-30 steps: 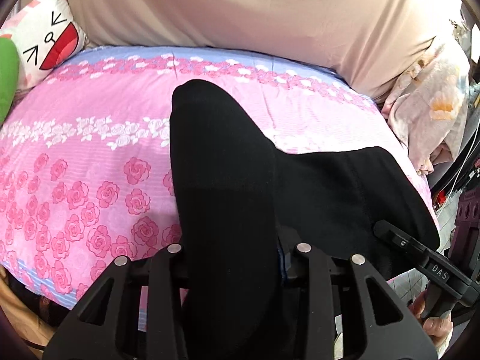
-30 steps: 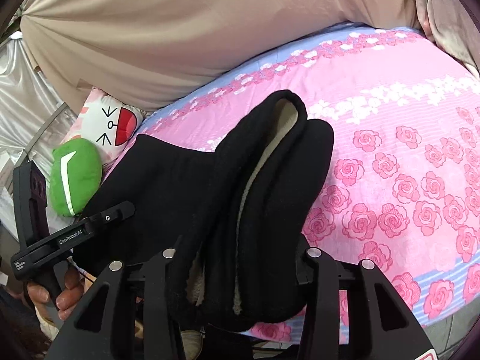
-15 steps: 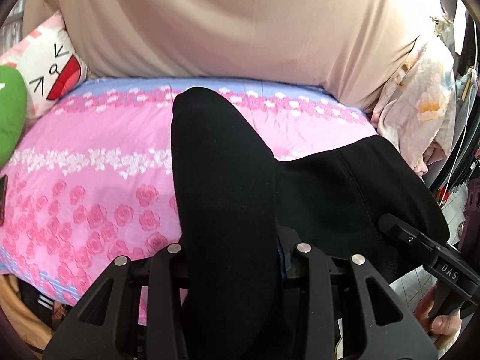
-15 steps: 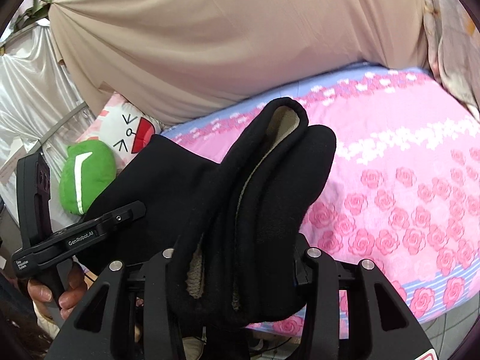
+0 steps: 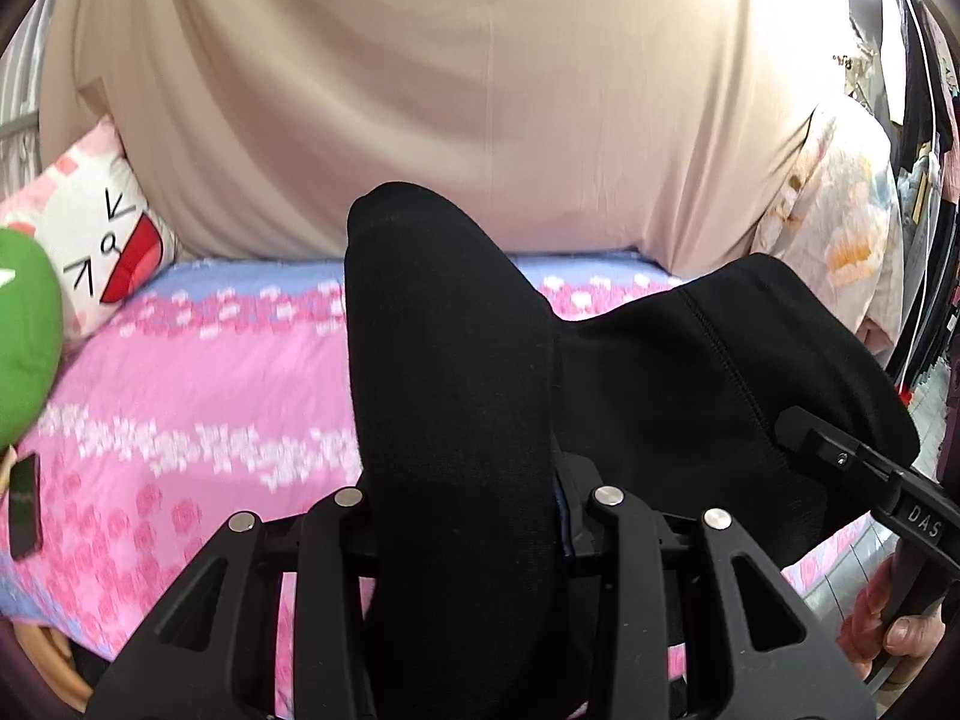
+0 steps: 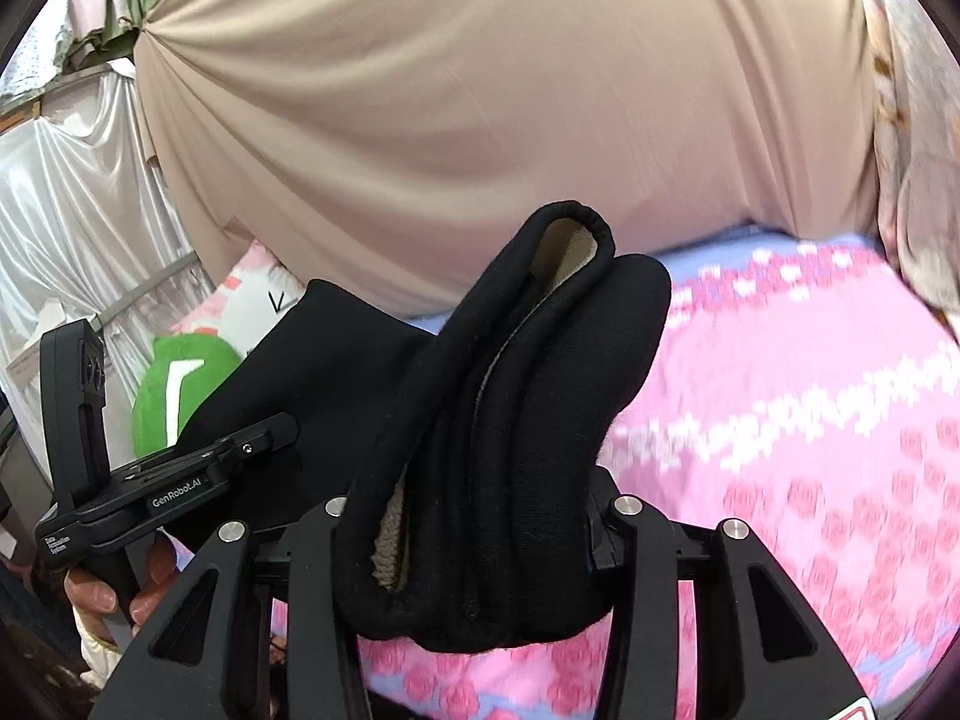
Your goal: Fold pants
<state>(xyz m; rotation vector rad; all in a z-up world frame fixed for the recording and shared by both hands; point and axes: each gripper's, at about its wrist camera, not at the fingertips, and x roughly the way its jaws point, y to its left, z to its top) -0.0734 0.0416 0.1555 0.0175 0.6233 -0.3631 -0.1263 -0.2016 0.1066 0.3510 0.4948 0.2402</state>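
Observation:
Black pants [image 5: 456,396] with a beige fleece lining hang above the pink rose bedspread [image 5: 180,408]. My left gripper [image 5: 465,516] is shut on a thick bunched fold of them that stands up between its jaws. The cloth stretches right toward the other gripper's black body [image 5: 864,474], held in a hand. In the right wrist view my right gripper [image 6: 474,528] is shut on a bundled fold of the pants [image 6: 516,420], its lining [image 6: 564,252] showing at the top. The left gripper's body [image 6: 174,486] is at the left there.
A beige curtain [image 5: 480,90] hangs behind the bed. A white cartoon-face pillow [image 5: 102,240] and a green plush [image 5: 24,354] lie at the bed's left end. A dark phone [image 5: 24,504] lies at the left edge. Floral fabric [image 5: 840,228] hangs at the right.
Both grippers have risen with the pants still in their jaws. The bedspread has dropped lower in both views and more of the curtain shows.

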